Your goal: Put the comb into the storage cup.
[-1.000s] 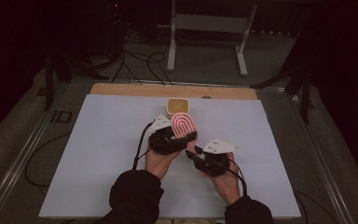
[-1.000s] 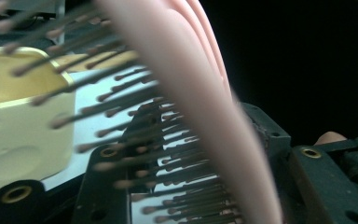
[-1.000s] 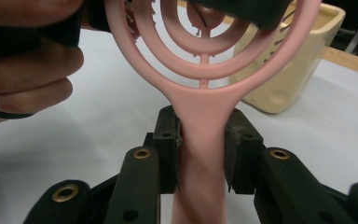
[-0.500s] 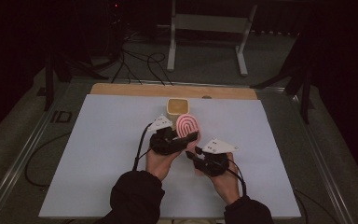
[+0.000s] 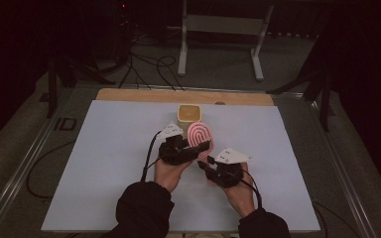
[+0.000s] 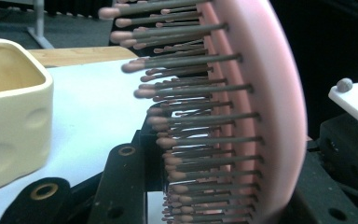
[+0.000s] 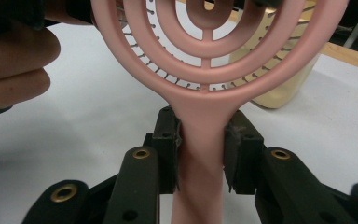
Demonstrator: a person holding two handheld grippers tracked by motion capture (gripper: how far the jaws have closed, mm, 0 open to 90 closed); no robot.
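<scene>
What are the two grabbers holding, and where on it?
Both hold the pink hairbrush. The right gripper pinches its handle just below the round head. The left gripper has just closed on the head, across the bristles.

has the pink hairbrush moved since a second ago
No. The pink hairbrush stands in the same spot just in front of the yellow cup, held by both grippers.

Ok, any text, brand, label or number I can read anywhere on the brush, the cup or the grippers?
None: no readable text, number or sign.
Pink hairbrush: bare plastic, no brand visible.
Cream cup: plain, only dimples.
Left gripper and right gripper: no markings legible.
</scene>
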